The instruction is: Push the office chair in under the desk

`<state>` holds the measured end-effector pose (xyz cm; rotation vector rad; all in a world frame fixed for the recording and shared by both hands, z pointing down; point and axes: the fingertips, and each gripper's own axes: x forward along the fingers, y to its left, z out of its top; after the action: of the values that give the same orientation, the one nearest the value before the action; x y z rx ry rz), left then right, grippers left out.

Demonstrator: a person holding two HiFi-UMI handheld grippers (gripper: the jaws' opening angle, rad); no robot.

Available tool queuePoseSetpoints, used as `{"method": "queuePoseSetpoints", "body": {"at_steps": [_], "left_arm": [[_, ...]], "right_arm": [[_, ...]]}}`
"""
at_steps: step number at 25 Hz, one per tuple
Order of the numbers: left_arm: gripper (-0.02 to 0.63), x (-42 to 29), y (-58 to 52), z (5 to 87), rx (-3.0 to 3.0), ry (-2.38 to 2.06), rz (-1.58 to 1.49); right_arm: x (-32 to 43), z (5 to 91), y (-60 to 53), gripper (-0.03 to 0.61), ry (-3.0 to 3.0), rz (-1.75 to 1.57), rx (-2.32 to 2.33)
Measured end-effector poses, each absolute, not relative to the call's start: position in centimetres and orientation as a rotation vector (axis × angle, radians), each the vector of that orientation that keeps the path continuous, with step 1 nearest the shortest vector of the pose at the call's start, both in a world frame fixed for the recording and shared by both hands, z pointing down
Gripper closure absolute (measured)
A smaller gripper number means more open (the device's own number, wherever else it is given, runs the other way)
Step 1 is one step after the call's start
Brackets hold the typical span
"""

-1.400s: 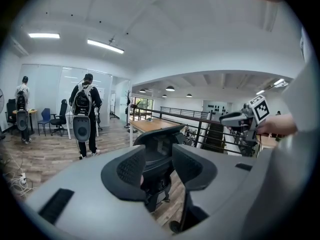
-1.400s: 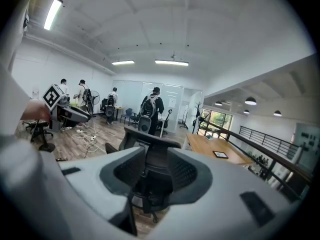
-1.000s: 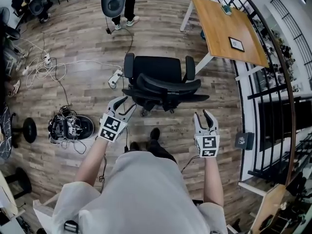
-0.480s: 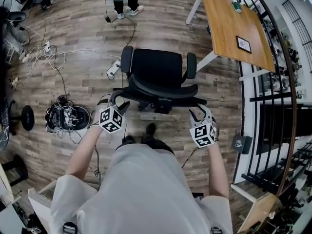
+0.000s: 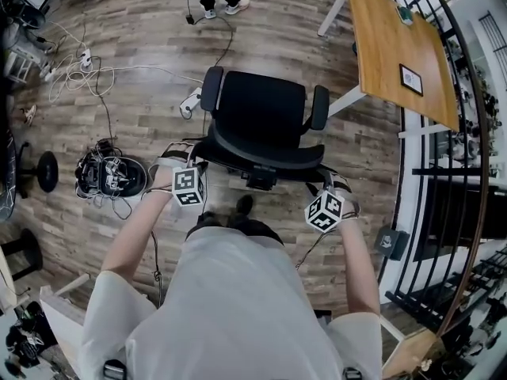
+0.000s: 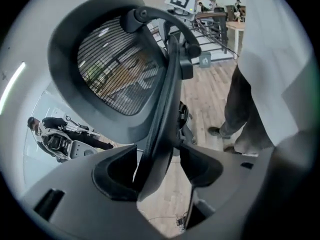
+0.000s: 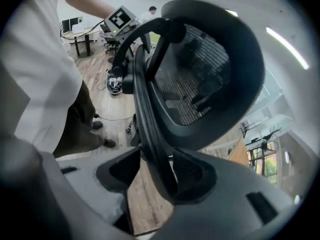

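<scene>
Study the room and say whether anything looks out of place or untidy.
The office chair stands out on the open floor, clear of the desk at upper right instead of tucked under it. Loose white cables sprawl across the floor at left, near a tangled heap of wires.

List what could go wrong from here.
Left gripper and right gripper jaws have just been opening, the chair back's rim unclamped between them: it may slip. The desk stands off to the right, so an armrest could hit its leg. The power strip beside the chair may snag.
</scene>
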<state>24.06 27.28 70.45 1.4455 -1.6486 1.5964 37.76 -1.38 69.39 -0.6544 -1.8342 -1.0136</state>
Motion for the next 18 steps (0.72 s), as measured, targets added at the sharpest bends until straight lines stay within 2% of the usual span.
{"method": "queuePoseSetpoints", "body": {"at_steps": [4, 6, 9, 11, 18], "left_arm": [[0.359, 22.7, 27.2, 72.5, 1.395, -1.570, 1.725], [0.386, 22.3, 26.9, 73.4, 1.377, -1.533, 1.781], [0.511, 21.7, 26.7, 73.8, 1.348, -1.480, 1.871], [0.534, 21.5, 26.9, 74.2, 1.342, -1.438, 1.893], [0.537, 21.4, 26.7, 74.4, 1.333, -1.444, 1.882]], "right_arm": [[37.2, 71.7, -2.1, 0.391, -1.731, -1.134, -0.701], [37.2, 72.8, -2.4, 0.391, -1.687, -1.188, -0.722], [36.8, 73.6, -2.5, 0.405, -1.659, -1.285, -0.734], [36.4, 73.6, -2.4, 0.480, -1.671, -1.319, -0.735], [36.2, 74.0, -2.3, 0.512, -1.712, -1.358, -0.743]]}}
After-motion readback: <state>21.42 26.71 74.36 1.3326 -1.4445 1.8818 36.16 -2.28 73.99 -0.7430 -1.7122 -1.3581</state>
